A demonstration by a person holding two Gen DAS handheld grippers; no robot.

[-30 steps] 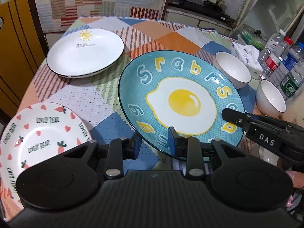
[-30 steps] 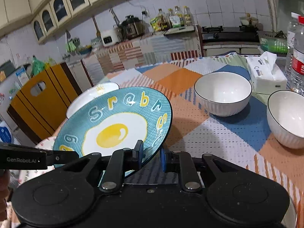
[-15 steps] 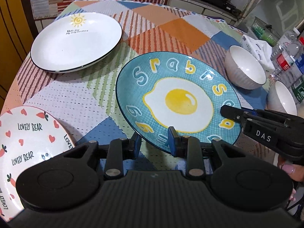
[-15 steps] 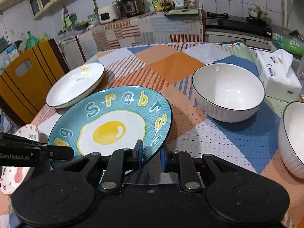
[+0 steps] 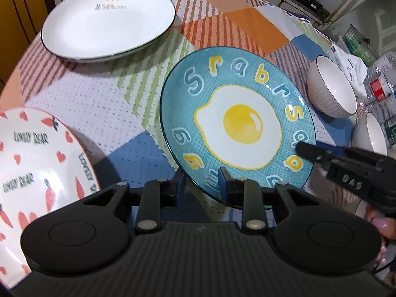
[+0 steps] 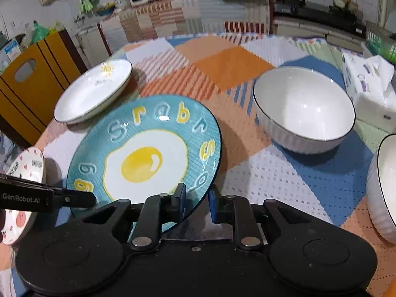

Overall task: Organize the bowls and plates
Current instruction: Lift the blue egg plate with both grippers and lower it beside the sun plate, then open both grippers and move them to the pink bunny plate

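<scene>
Teal glaze with a fried-egg picture and raised letters marks the plate that both claws hold by its near rim, tilted above the patchwork counter. The left claw is clamped on the rim, one blue pad under the plate and the other over it. The right claw grips the rim at the plate's near right edge; its left pad sits on the upper face, its right pad on the far side of the rim, and it is seen in the left wrist view as a black bar reaching in over the letters, with a person's fingertip just behind it.

Beyond the teal plate, near the counter's far left, lies a white plate with a sun, flat and apart from the held one. At the near left edge lies a white plate with hearts and carrots, printed with the words LOVELY BEAR. To the right stand two white ribbed bowls: a far bowl and a near bowl, both upright, close together but not touching. A tissue pack lies behind the far bowl, and water bottles stand at the counter's right side
</scene>
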